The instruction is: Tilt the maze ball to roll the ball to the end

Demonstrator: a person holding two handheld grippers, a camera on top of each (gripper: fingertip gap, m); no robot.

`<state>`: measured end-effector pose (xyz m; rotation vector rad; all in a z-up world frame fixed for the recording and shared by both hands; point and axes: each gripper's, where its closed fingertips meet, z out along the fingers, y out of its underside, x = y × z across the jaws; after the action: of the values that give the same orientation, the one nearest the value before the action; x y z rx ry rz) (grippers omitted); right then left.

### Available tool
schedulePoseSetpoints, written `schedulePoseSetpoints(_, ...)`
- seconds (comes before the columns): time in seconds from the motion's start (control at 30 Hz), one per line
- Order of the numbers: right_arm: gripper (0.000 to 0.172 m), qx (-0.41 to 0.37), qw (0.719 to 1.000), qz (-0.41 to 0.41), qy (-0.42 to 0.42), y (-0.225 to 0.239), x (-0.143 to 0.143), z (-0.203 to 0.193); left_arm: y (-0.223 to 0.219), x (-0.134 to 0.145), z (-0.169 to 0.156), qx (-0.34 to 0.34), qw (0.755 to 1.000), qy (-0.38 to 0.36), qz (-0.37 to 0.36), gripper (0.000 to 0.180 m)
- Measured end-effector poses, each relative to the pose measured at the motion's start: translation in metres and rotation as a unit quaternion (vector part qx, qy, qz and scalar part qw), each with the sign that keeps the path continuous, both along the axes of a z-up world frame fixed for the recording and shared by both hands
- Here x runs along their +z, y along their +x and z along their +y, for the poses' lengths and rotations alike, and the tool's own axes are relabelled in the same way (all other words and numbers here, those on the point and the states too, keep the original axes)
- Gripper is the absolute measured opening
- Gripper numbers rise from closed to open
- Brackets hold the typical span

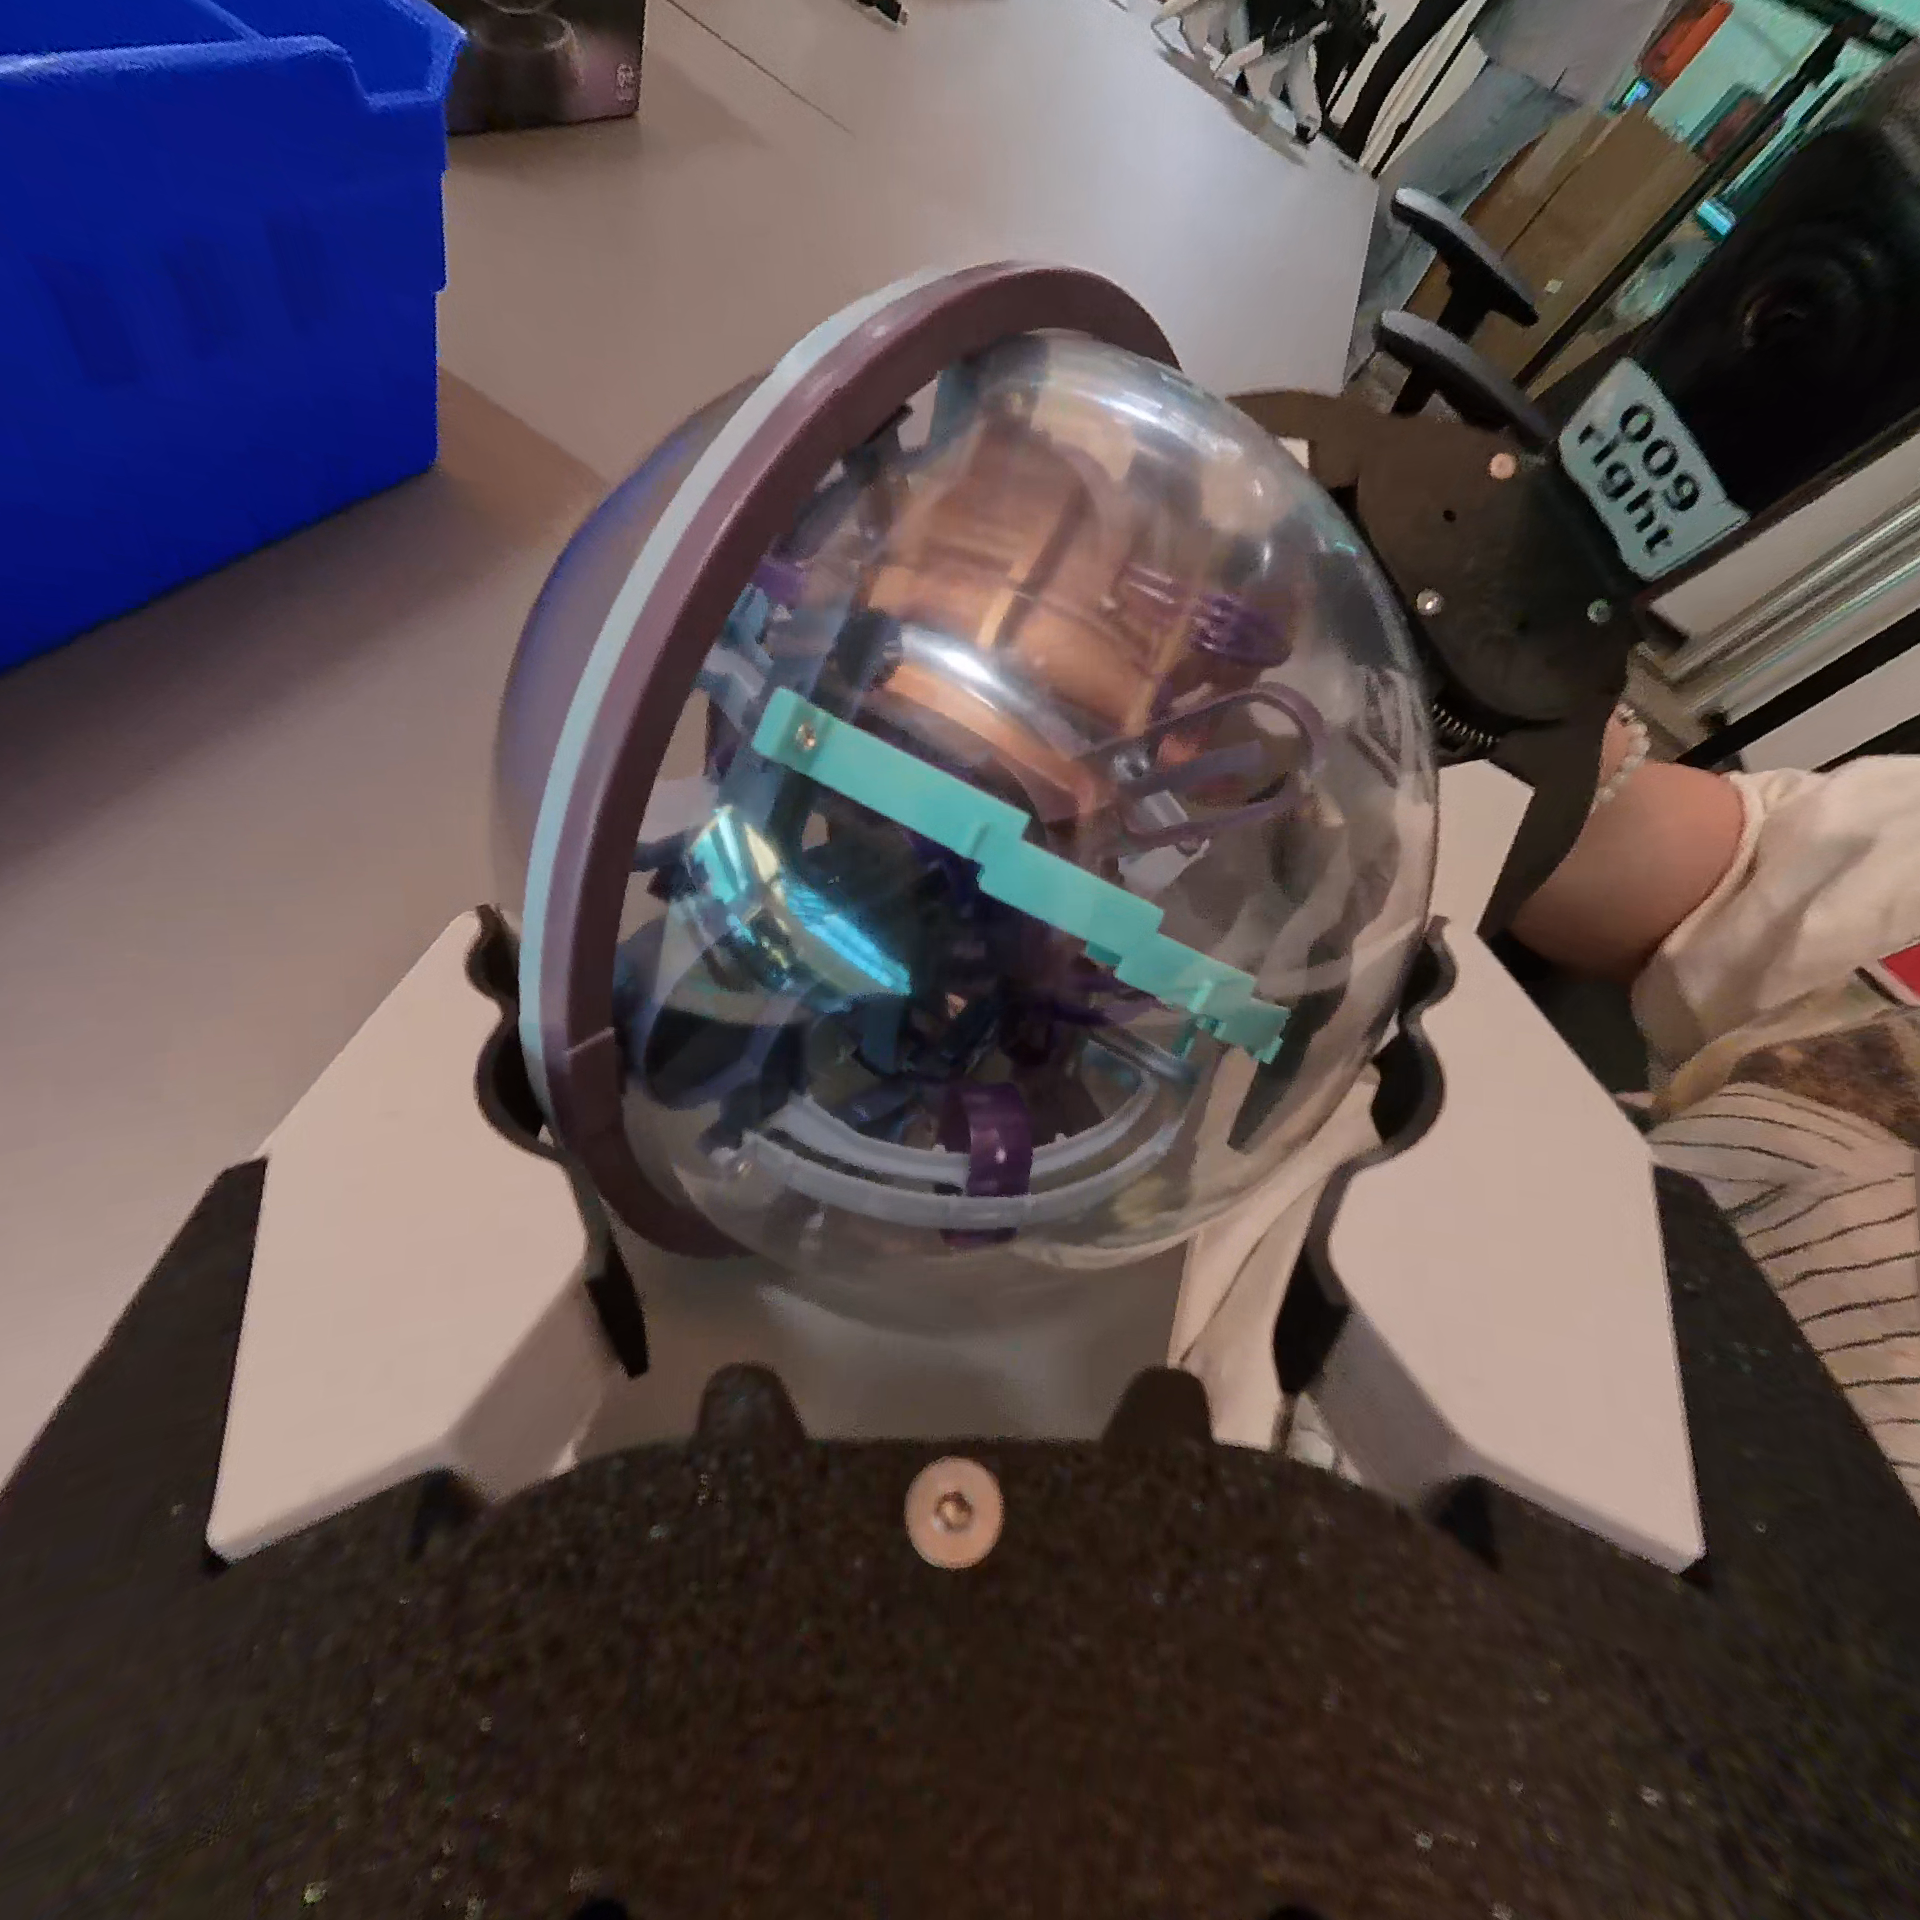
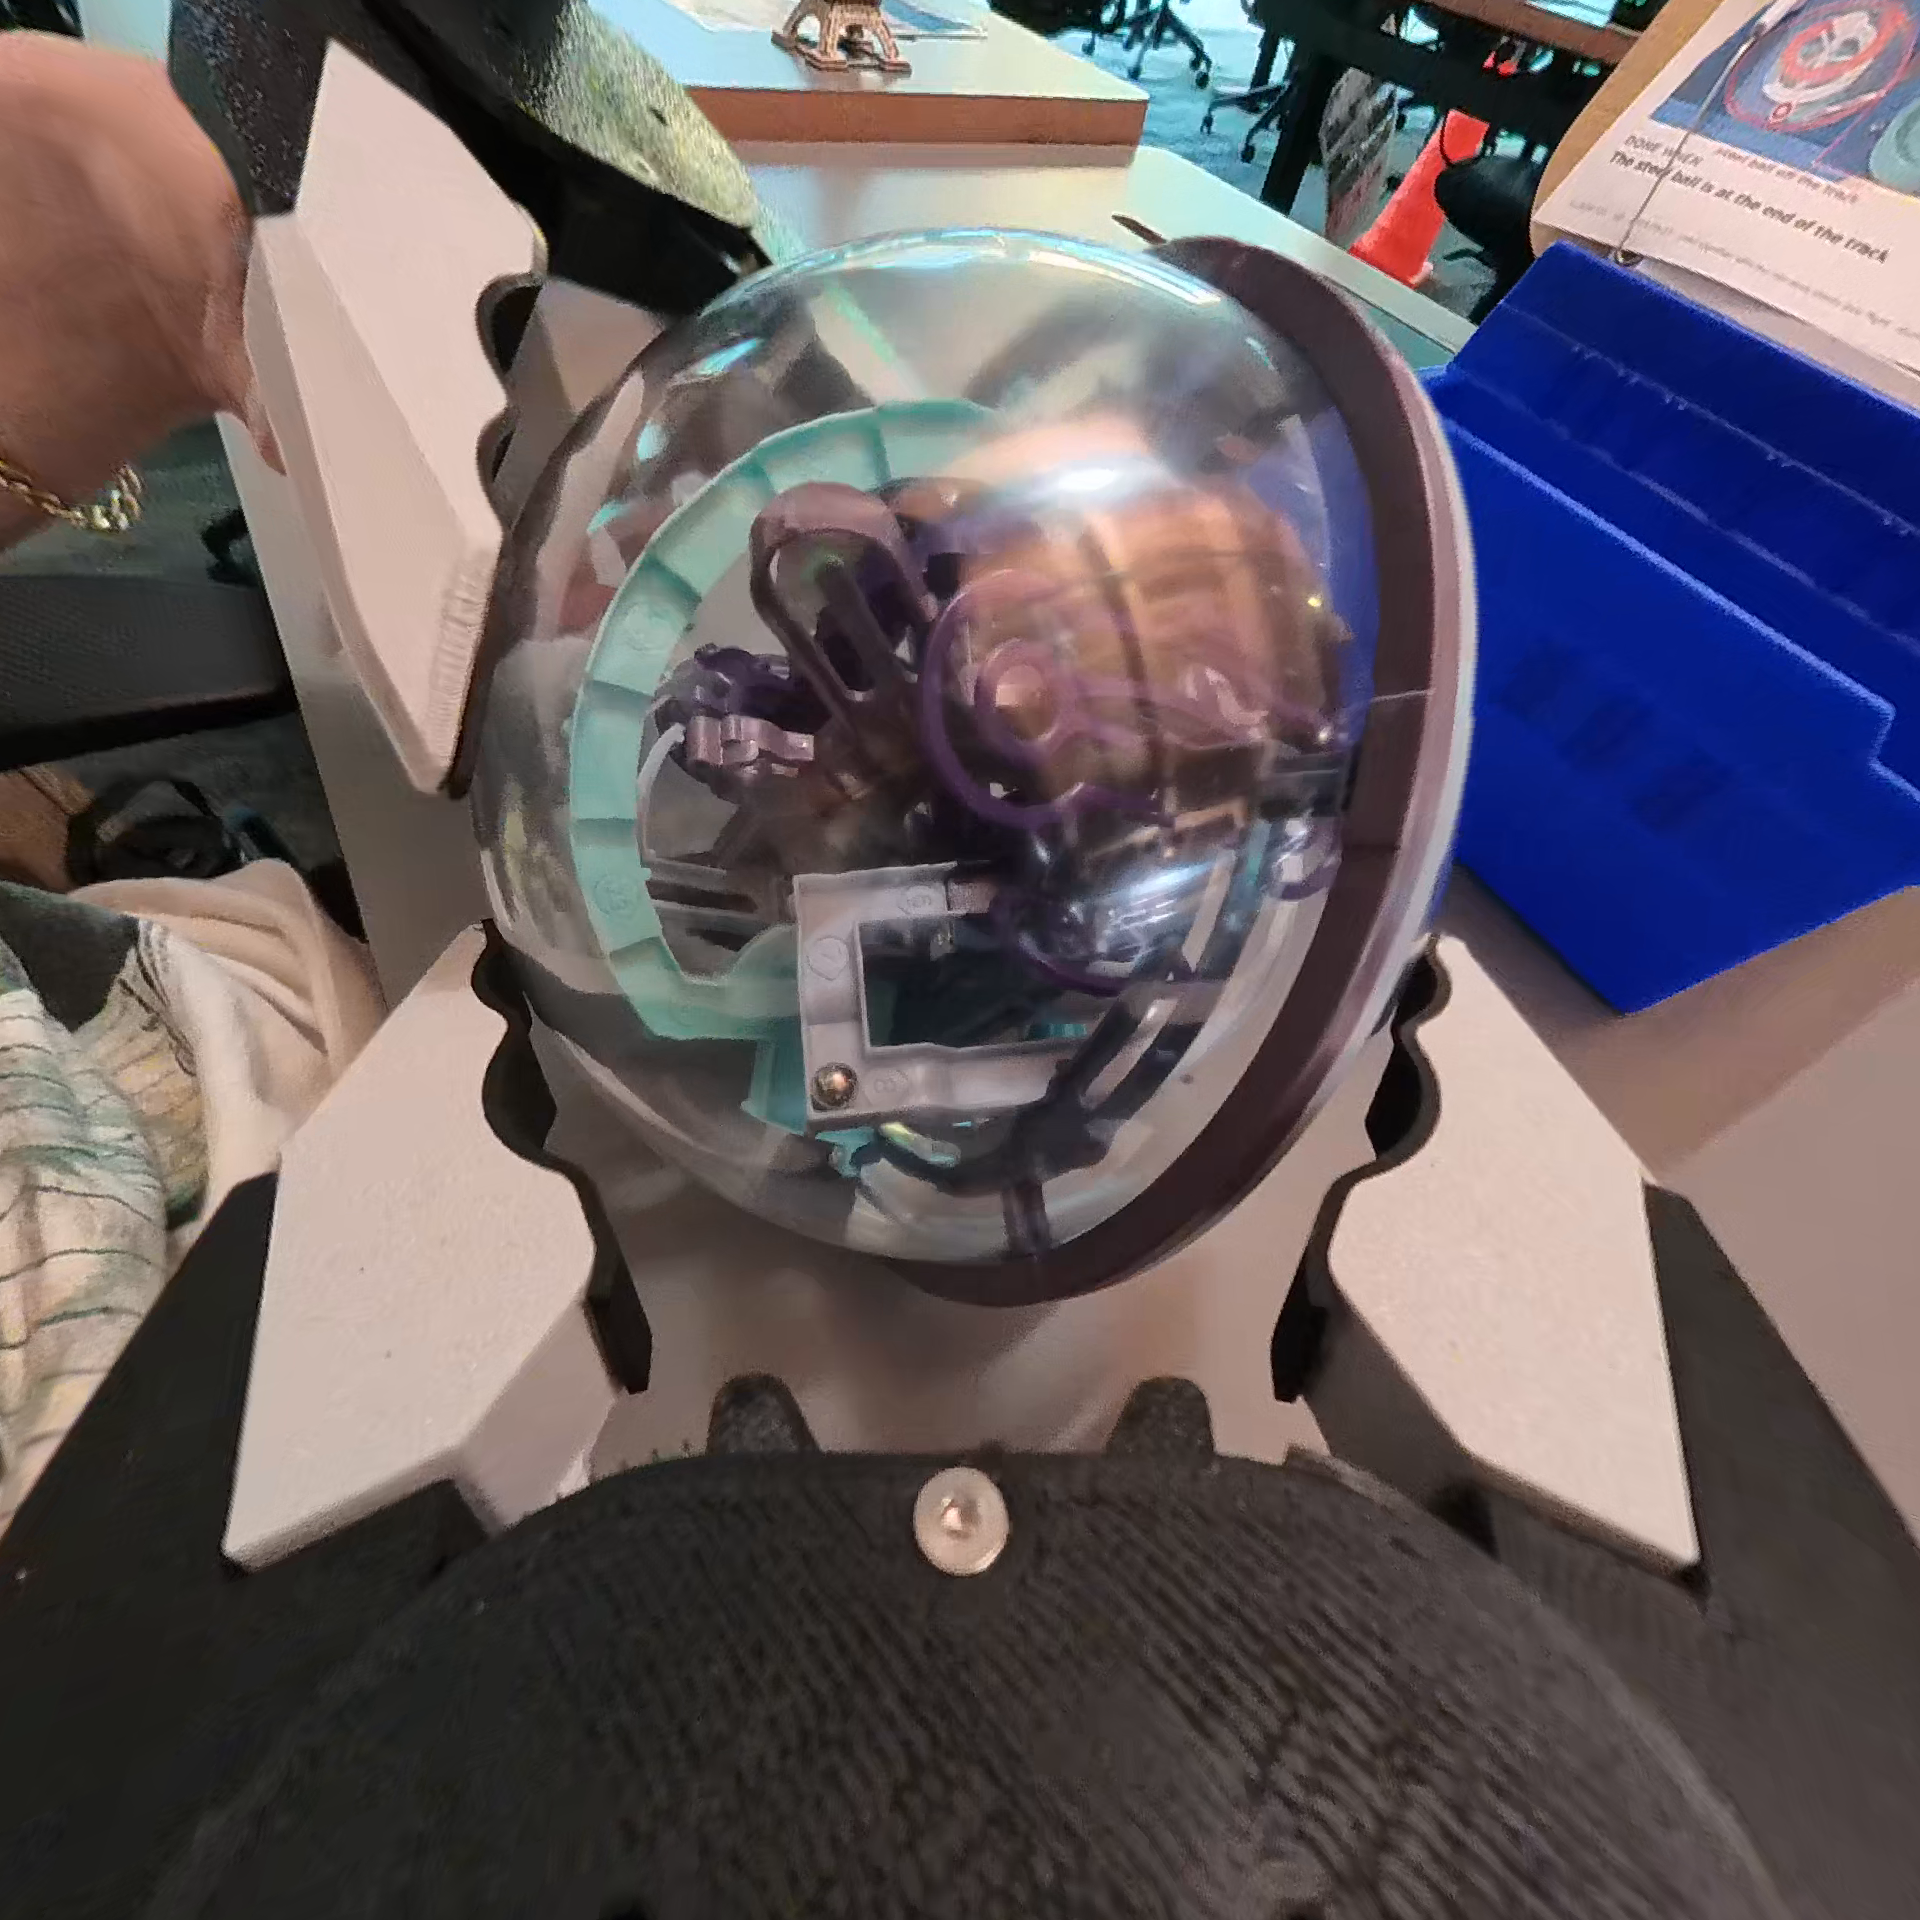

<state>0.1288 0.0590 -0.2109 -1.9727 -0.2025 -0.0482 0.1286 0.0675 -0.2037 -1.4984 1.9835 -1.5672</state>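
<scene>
Left wrist view, bottom of frame: black gripper body with a silver screw, two white fingers running up toward mid-frame, left gripper standing wide and clamping the maze ball, dark pads pressing at the ball's lower left and lower right. Maze ball is filling the frame centre, clear dome facing the camera, purple equator ring with a pale band running along its left side, tilted off upright. Inside, a teal stepped track is slanting from upper left to lower right, purple and grey rails below it. To the right of the ball the other gripper's black body is showing with a teal label, a person's forearm in a white sleeve under it. Upper left: blue bin sitting on the grey table. Right wrist view, bottom: same black body, right gripper also spread wide and gripping the maze ball from below, pads touching at lower left and lower right. Steel ball is sitting on the grey numbered track at the dome's lower centre, beside a teal curved track. Left gripper's white finger is pressing on the ball's upper left, a hand behind it. Right edge: blue bin; upper right, a printed sheet; orange cone far back.
</scene>
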Motion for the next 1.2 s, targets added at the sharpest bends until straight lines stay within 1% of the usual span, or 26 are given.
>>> schedulePoseSetpoints(0.13,0.157,-0.012,1.000,-0.007,0.007,-0.002,0.002,0.001,0.002,0.007,0.002,0.012,0.999,-0.051,-0.001,0.157)
schedulePoseSetpoints(0.27,0.157,-0.032,0.999,0.014,-0.002,-0.003,-0.002,0.002,0.006,0.010,0.005,0.022,0.999,-0.040,-0.021,0.157)
schedulePoseSetpoints(0.33,0.156,-0.035,0.999,0.012,0.001,-0.003,-0.004,0.003,0.006,0.011,0.005,0.019,0.999,-0.027,-0.025,0.157)
schedulePoseSetpoints(0.5,0.153,0.000,0.995,-0.088,-0.056,0.001,-0.021,-0.007,0.005,0.013,0.008,0.001,0.999,-0.039,-0.020,0.157)
schedulePoseSetpoints(0.57,0.142,0.006,0.993,-0.105,-0.049,0.006,-0.017,-0.008,0.005,0.012,0.010,-0.009,0.998,-0.059,-0.006,0.157)
schedulePoseSetpoints(0.63,0.144,0.018,0.995,-0.092,-0.025,0.005,-0.010,-0.005,0.005,0.010,0.011,-0.022,0.996,-0.083,0.014,0.157)
schedulePoseSetpoints(0.73,0.144,0.013,0.998,-0.061,-0.017,0.004,-0.008,-0.001,0.008,0.010,0.013,-0.029,0.992,-0.117,0.031,0.157)
schedulePoseSetpoints(1.07,0.143,-0.036,0.999,0.030,-0.010,0.003,-0.007,0.004,0.024,0.020,0.022,-0.002,0.983,-0.184,0.001,0.157)
schedulePoseSetpoints(1.2,0.143,-0.044,0.998,0.050,-0.007,0.004,-0.006,0.006,0.029,0.022,0.025,0.008,0.978,-0.207,-0.003,0.156)
